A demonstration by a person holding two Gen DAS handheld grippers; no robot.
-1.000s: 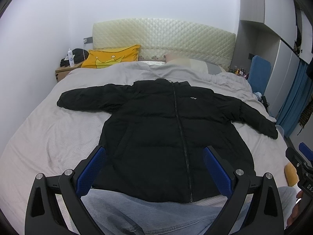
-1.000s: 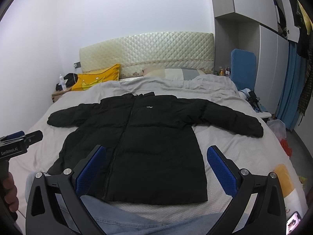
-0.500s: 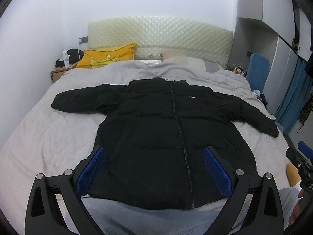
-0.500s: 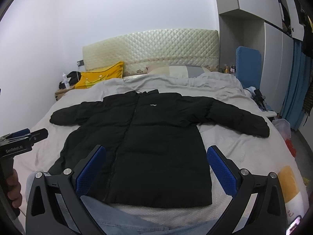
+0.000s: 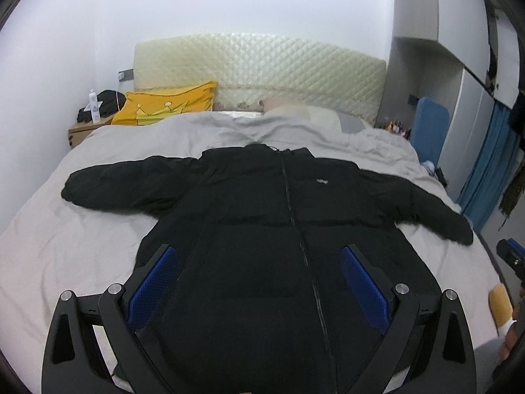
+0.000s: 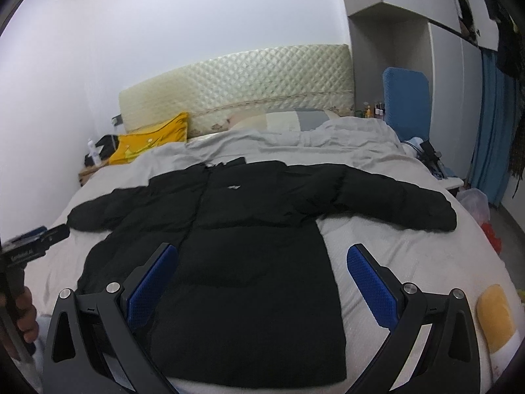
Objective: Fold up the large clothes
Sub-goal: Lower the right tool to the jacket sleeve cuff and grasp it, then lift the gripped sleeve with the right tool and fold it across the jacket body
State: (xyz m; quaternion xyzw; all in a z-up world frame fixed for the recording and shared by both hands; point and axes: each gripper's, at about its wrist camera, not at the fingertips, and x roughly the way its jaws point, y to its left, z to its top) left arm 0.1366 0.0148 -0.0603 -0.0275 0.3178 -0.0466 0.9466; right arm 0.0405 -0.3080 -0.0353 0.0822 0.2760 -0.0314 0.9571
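A black puffer jacket (image 5: 269, 229) lies flat on the grey bed (image 5: 65, 246), zipped, sleeves spread. Above its hem, the left gripper (image 5: 259, 282) and right gripper (image 6: 262, 279) hover, both spread wide and holding nothing.

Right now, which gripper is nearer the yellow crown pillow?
Left. The left gripper, jaws open, hangs over the black jacket on the side of the yellow crown pillow; the right gripper hangs over the jacket's opposite edge.

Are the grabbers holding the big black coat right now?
No. Both the left hand-held gripper and the right hand-held gripper are open and empty above the black jacket, which lies flat on the bed.
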